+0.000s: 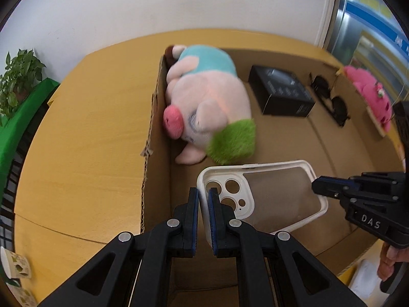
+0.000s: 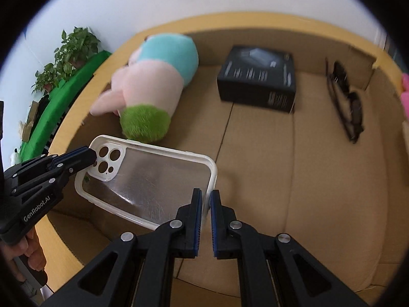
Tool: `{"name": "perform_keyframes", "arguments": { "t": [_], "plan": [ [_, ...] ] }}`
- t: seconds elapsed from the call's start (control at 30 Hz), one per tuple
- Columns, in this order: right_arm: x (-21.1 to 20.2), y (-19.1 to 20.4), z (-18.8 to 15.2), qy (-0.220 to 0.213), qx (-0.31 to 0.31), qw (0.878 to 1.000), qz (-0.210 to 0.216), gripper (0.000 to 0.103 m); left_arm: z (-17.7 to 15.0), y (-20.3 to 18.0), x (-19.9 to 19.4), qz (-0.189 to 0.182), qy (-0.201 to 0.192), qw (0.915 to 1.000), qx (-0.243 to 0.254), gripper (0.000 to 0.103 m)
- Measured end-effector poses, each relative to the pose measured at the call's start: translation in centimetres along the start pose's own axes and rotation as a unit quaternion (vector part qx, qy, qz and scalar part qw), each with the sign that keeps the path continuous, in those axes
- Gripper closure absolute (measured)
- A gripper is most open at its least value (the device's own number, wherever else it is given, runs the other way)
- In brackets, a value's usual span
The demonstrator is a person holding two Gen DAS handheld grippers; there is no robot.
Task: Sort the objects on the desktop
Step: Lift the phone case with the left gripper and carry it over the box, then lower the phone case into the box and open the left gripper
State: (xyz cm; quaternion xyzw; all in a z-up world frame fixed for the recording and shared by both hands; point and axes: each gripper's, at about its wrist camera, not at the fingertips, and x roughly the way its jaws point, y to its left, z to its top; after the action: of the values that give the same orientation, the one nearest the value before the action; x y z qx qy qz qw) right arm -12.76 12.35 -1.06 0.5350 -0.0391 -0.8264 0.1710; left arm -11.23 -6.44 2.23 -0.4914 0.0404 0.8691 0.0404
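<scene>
A white-rimmed clear phone case (image 1: 268, 194) is held in the air above the open cardboard box (image 1: 294, 140). My left gripper (image 1: 203, 204) is shut on the case's camera end. My right gripper (image 2: 206, 204) is shut on its opposite end; the case also shows in the right wrist view (image 2: 153, 179). In the box lie a pink pig plush (image 1: 204, 97) with a teal cap and green tuft, a black carton (image 1: 281, 92) and black sunglasses (image 1: 329, 99). The right gripper shows in the left wrist view (image 1: 317, 186), the left gripper in the right wrist view (image 2: 90, 157).
The box stands on a round wooden table (image 1: 84, 133). A pink plush (image 1: 370, 97) sits beyond the box's right wall. A paper cup (image 1: 15, 266) stands at the table's near left edge. A potted plant (image 1: 20, 76) on a green ledge is at far left.
</scene>
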Motion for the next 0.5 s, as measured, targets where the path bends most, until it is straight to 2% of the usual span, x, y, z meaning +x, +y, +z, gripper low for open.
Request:
{"name": "perform_keyframes", "arguments": {
  "t": [0.17,0.27,0.43,0.47,0.5],
  "plan": [
    [1.5,0.5,-0.1,0.034,0.000,0.999,0.001,0.097,-0.3,-0.5,1.0,0.029,0.013,0.9992,0.024,0.097],
    [2.0,1.0,-0.3,0.055,-0.010,0.998,-0.012,0.097,-0.3,-0.8,1.4,0.046,0.022,0.9982,0.032,0.097],
    [2.0,1.1,-0.8,0.066,-0.010,0.998,-0.005,0.088,-0.3,-0.9,1.2,0.057,0.024,0.9976,0.030,0.095],
    [1.6,1.1,-1.0,0.057,-0.010,0.998,0.000,0.084,-0.3,-0.7,0.9,0.056,0.020,0.9979,0.026,0.093],
    [1.2,1.2,-1.1,0.051,-0.013,0.999,0.004,0.072,-0.3,-0.5,0.3,0.056,0.010,0.9983,0.017,0.084]
  ]
}}
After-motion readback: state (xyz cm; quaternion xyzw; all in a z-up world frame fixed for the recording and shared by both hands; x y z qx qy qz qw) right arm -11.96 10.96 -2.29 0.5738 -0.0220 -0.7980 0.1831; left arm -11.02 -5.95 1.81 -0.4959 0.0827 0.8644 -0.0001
